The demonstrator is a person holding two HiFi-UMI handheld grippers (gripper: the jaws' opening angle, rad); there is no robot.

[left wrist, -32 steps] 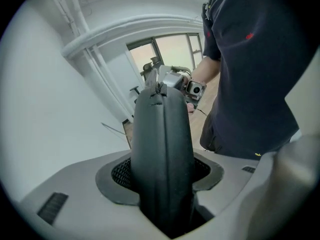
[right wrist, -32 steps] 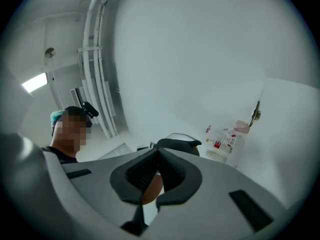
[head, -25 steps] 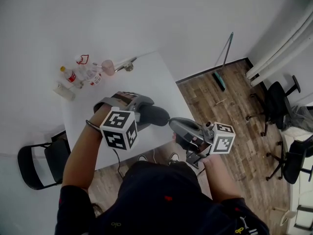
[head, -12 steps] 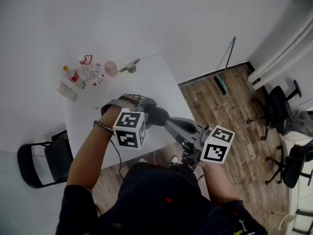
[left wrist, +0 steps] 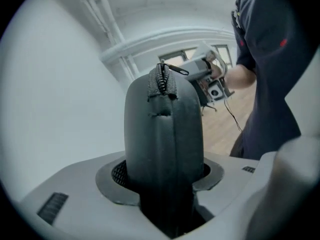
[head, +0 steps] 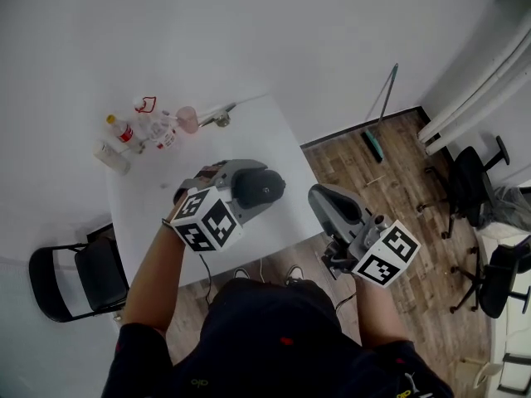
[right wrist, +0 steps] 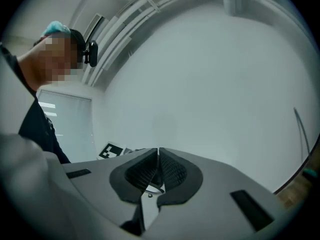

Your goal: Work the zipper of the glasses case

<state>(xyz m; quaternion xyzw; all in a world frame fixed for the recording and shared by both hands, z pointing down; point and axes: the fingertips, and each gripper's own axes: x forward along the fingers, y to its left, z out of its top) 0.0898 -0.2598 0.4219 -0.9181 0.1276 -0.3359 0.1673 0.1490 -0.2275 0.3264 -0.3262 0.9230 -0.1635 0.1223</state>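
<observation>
Right tool [right wrist: 158, 159] now apart from glasses case [left wrist: 162, 129] in left tool [left wrist: 165, 184]

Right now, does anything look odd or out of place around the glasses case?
Mildly: the right gripper is shut, apart from the glasses case held by the left gripper, and the zipper pull sticks out untouched.

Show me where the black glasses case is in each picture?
Head view: the glasses case is near the middle, held up over the white table.
Left gripper view: it stands upright in the middle, with its zipper at the top.
Right gripper view: it is not in this picture.
Shared landmark: the person's dark shirt, at the bottom, the right edge and the left edge.
</observation>
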